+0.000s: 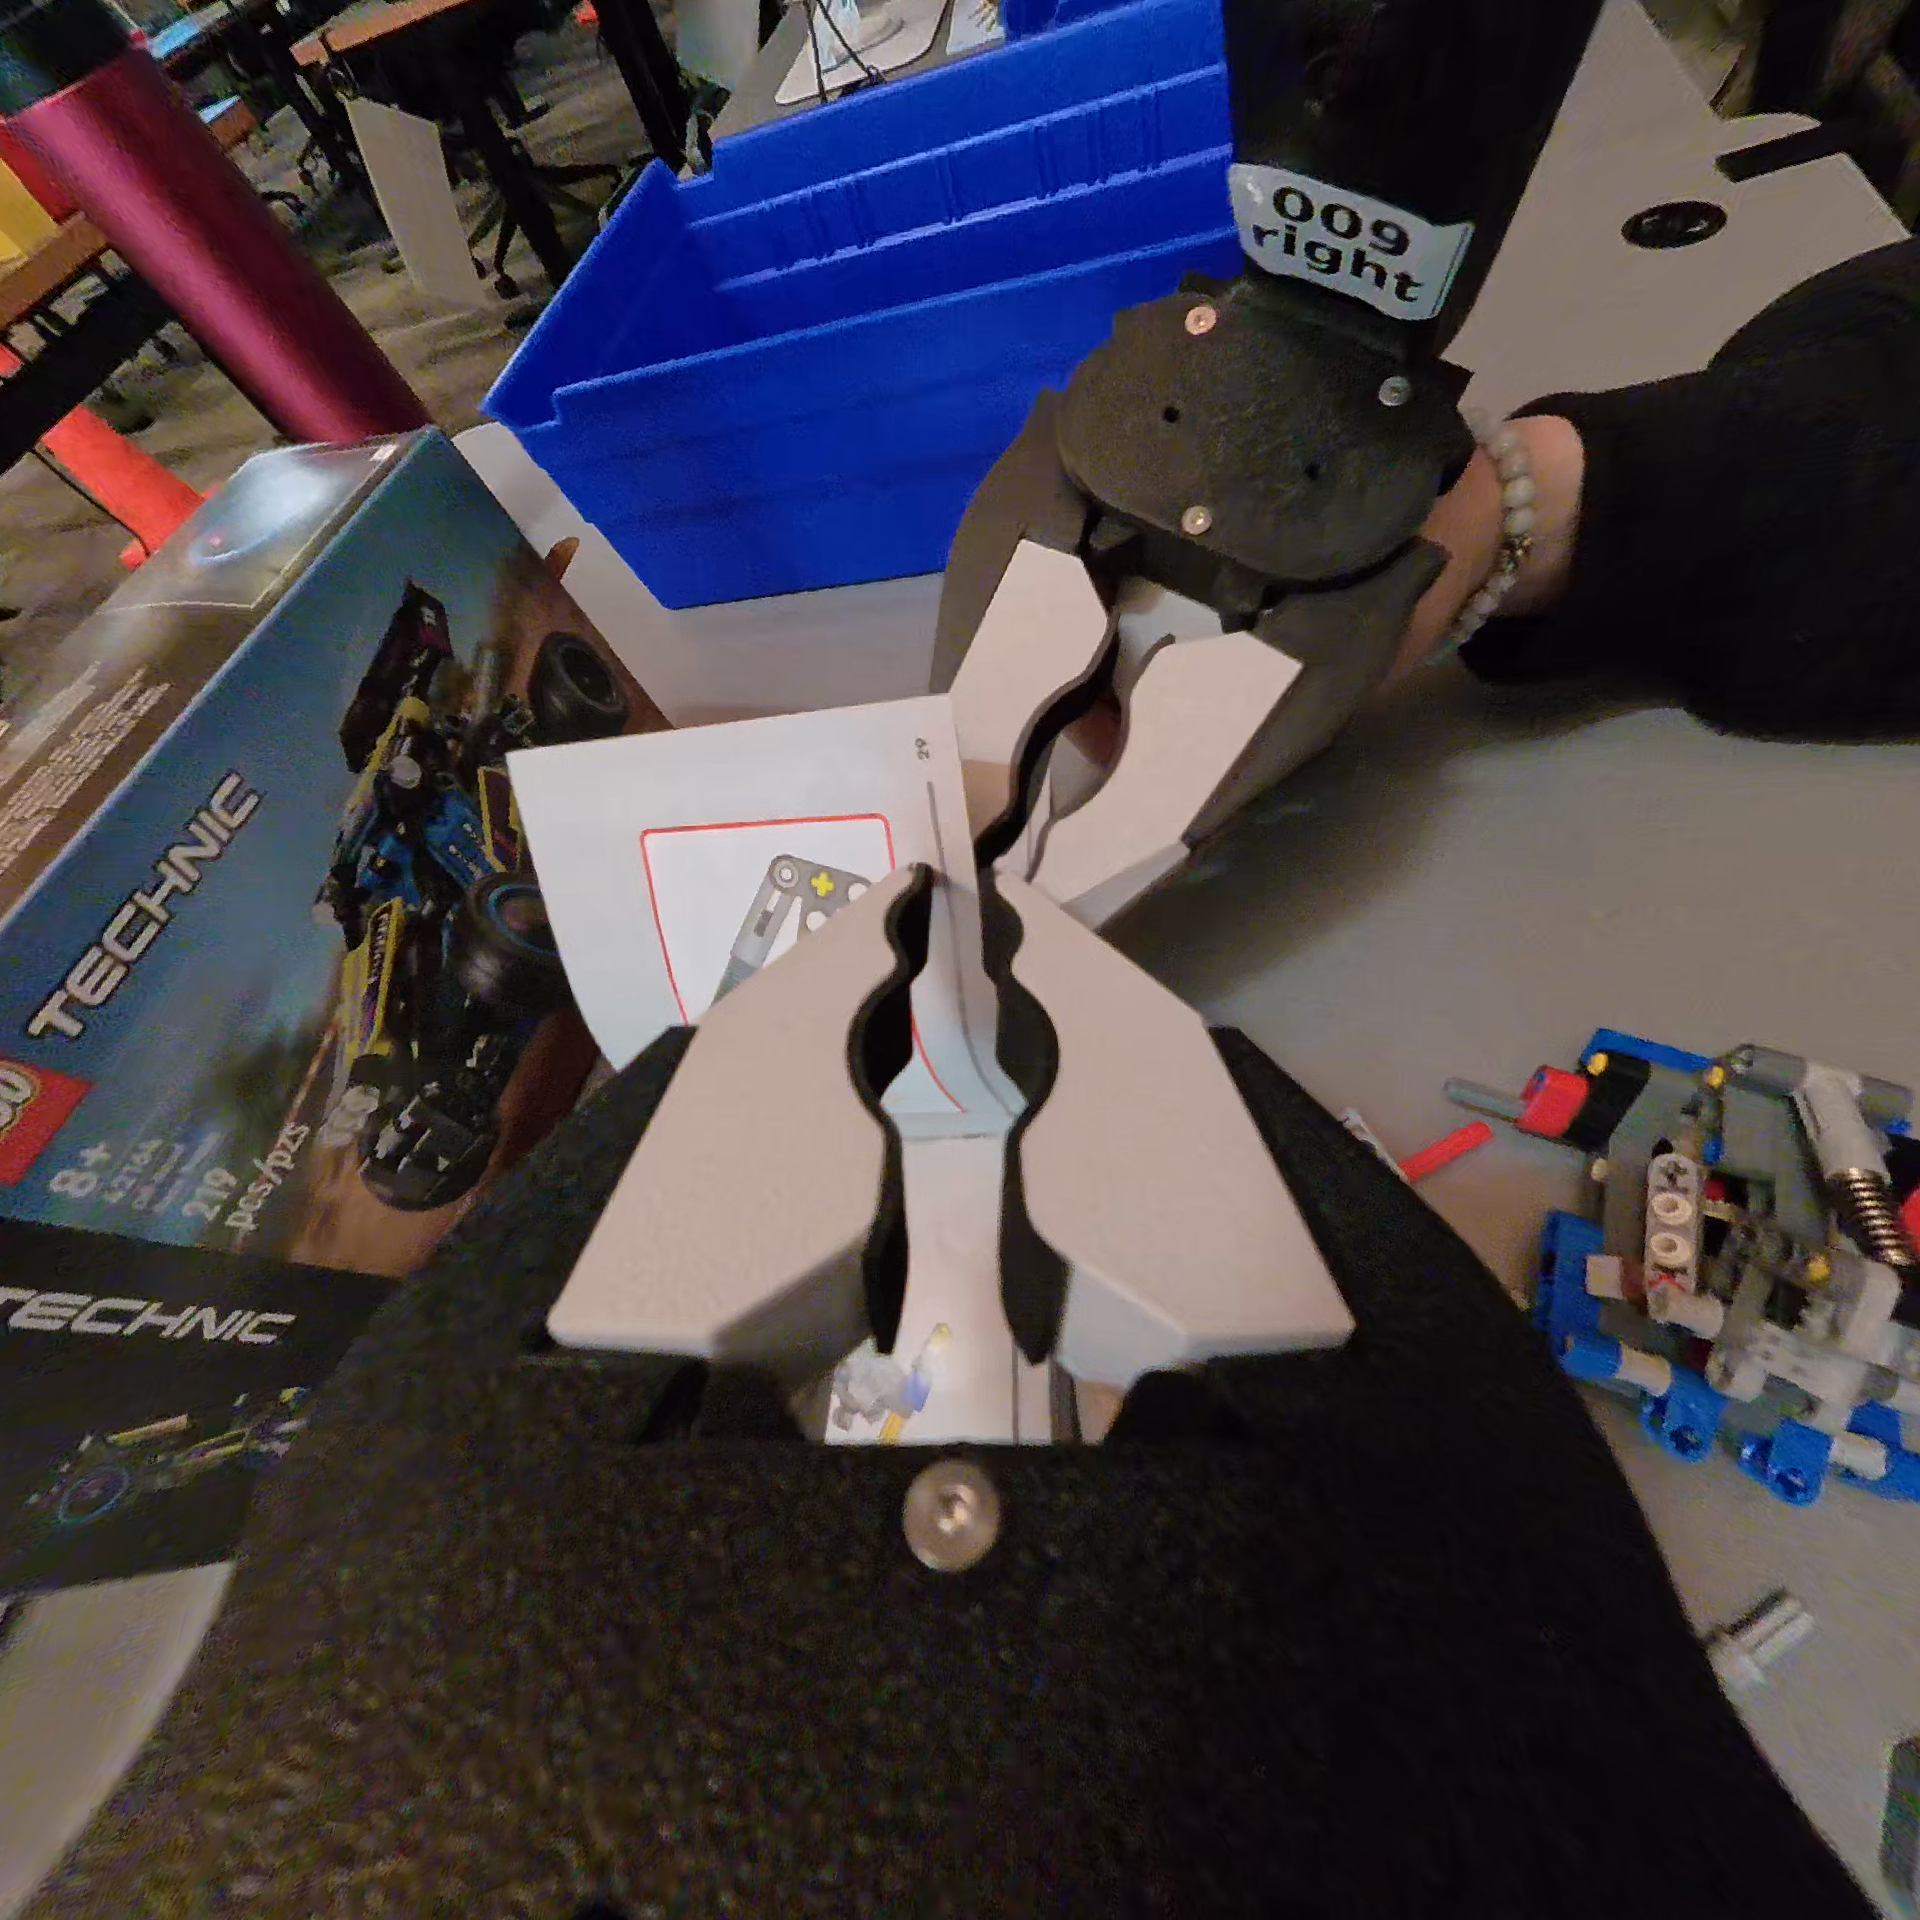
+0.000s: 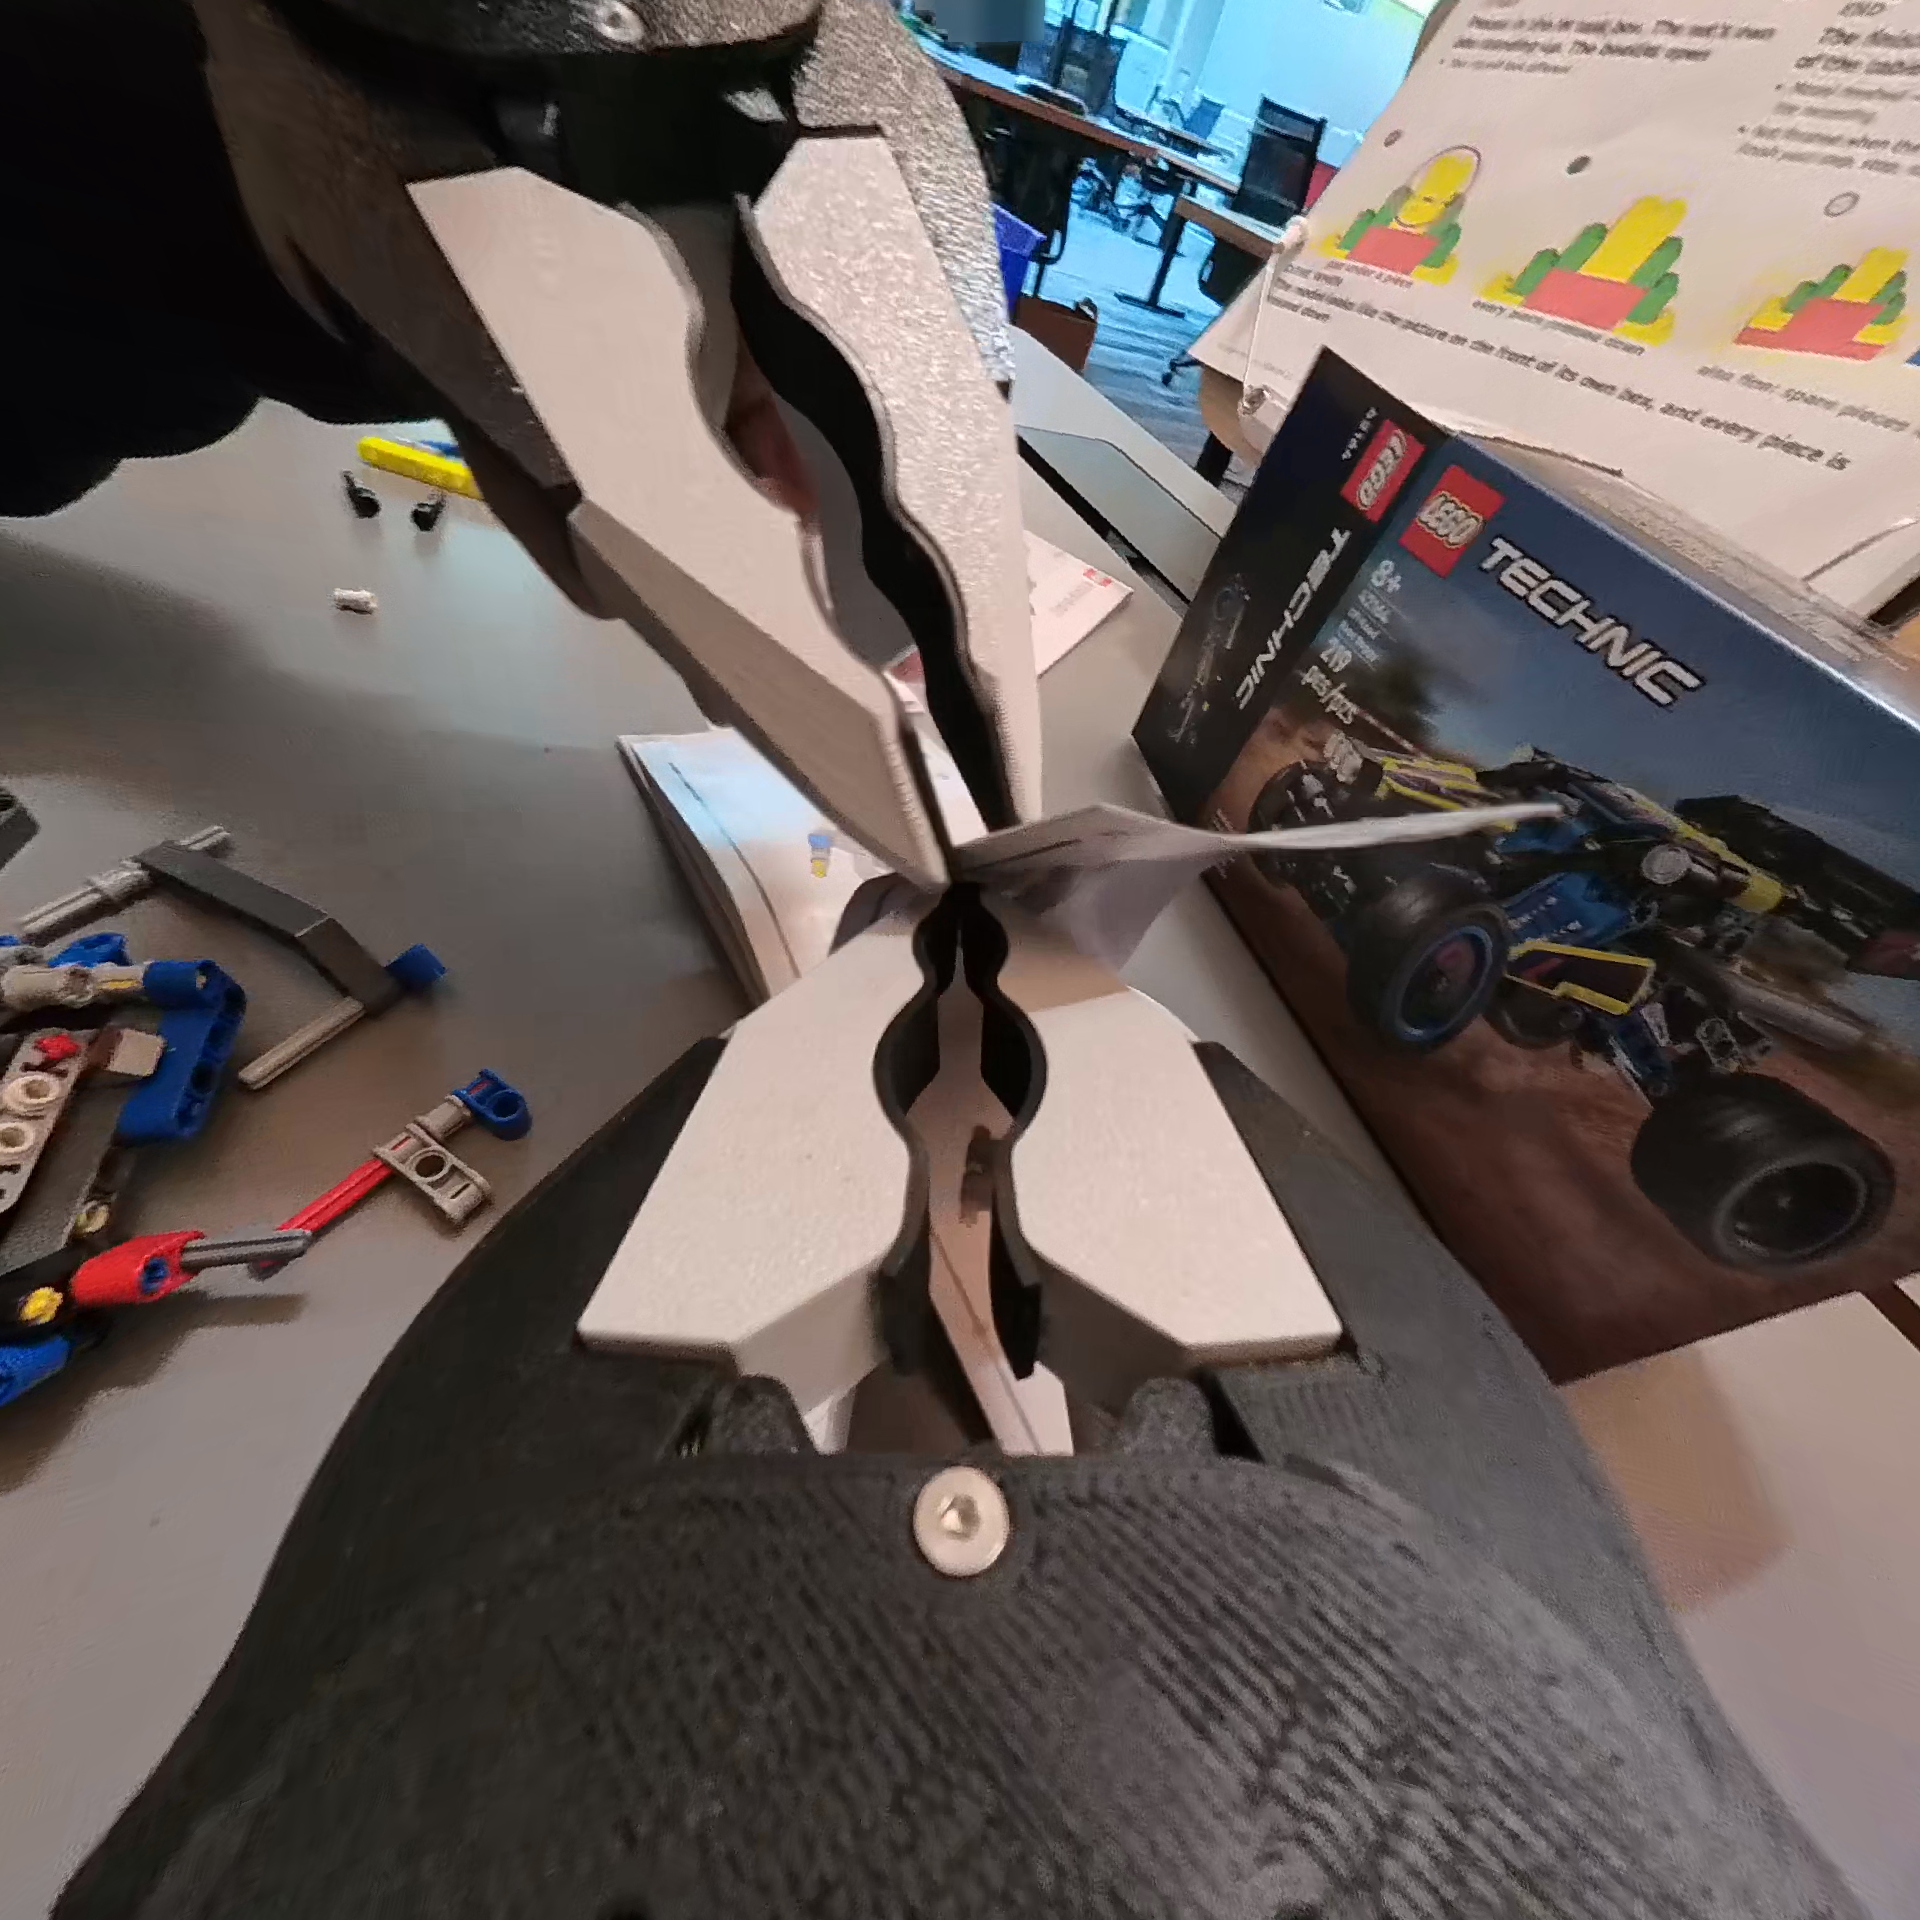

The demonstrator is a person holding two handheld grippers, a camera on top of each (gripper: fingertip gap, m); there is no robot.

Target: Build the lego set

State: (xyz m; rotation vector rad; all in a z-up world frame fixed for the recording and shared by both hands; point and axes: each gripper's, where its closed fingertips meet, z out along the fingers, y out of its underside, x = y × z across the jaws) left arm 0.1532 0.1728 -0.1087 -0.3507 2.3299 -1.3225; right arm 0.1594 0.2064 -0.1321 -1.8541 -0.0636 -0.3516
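Note:
The instruction booklet (image 2: 707, 821) lies open on the grey table (image 2: 436, 748), with one page (image 1: 727, 883) lifted upright; the same page shows in the right wrist view (image 2: 1247, 831). My left gripper (image 1: 958, 883) is shut on that page's edge. My right gripper (image 2: 954, 909) is shut on the same page, tip to tip with the left gripper (image 2: 935, 857). It comes in from the upper right in the left wrist view (image 1: 992, 857). The partly built blue, grey and red model (image 1: 1745, 1247) sits to one side, also in the right wrist view (image 2: 94, 1049).
The set's box (image 1: 260, 831) (image 2: 1558, 831) stands beside the booklet. A blue bin (image 1: 883, 364) is behind it. Loose parts lie on the table: a red axle with grey connector (image 2: 416, 1164), a black L-beam (image 2: 291, 925), a yellow piece (image 2: 416, 462). A picture sheet (image 2: 1610, 208) hangs behind the box. My left and right fingertips are right by each other. The red axle with grey connector (image 2: 416, 1164) sits 11 cm or so from the ends of my right fingers.

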